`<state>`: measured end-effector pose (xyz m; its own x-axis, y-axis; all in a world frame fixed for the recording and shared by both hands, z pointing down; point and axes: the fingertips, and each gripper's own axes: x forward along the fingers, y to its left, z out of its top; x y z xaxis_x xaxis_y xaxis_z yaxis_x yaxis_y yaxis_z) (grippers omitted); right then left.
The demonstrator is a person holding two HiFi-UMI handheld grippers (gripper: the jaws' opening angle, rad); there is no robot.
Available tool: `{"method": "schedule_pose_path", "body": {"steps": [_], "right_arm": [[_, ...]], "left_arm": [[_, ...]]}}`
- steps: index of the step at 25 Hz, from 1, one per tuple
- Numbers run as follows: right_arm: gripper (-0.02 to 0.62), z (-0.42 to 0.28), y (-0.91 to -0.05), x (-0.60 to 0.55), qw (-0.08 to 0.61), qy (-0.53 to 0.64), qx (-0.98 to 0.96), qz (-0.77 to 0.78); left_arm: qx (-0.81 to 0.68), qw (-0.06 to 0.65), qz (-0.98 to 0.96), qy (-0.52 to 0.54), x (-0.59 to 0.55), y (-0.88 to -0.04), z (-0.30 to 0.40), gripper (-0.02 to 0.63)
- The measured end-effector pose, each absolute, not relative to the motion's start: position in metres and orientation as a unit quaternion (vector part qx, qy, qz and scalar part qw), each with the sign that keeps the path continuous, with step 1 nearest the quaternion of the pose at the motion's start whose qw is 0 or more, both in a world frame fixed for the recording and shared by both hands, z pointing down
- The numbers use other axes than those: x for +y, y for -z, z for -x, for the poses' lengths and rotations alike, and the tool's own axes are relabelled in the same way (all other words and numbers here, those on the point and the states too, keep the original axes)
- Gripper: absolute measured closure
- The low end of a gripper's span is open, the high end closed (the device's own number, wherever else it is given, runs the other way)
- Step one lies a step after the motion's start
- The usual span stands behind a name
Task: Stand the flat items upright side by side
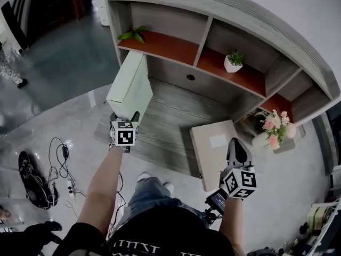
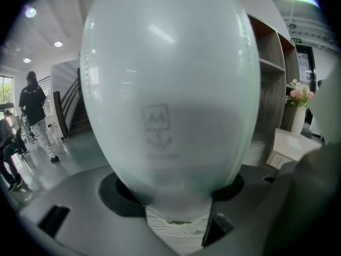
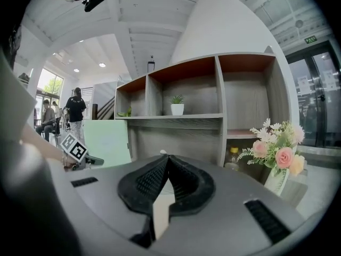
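Green box (image 1: 129,87) upright in left gripper (image 1: 134,117)

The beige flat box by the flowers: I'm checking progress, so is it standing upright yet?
No, the beige flat box lies flat on the desk with its broad face up.

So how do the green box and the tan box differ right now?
Colour: the green box is pale green; the tan box is beige with a white label. Pose: the green box stands on edge in the left gripper at the desk's left; the tan box lies flat at its right. Both are flat and rectangular.
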<state>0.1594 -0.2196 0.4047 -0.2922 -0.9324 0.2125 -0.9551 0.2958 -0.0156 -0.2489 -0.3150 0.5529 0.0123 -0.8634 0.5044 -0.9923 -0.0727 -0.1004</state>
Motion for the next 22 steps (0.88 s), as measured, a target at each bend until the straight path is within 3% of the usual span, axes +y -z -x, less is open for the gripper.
{"method": "schedule_pose_path", "body": {"steps": [22], "right_arm": [[0.581, -0.119, -0.381, -0.248, 0.082, -0.065, -0.738, -0.667]], "left_arm": [[-0.653, 0.131, -0.709, -0.231, -0.412, -0.549, 0.307, 0.288]]}}
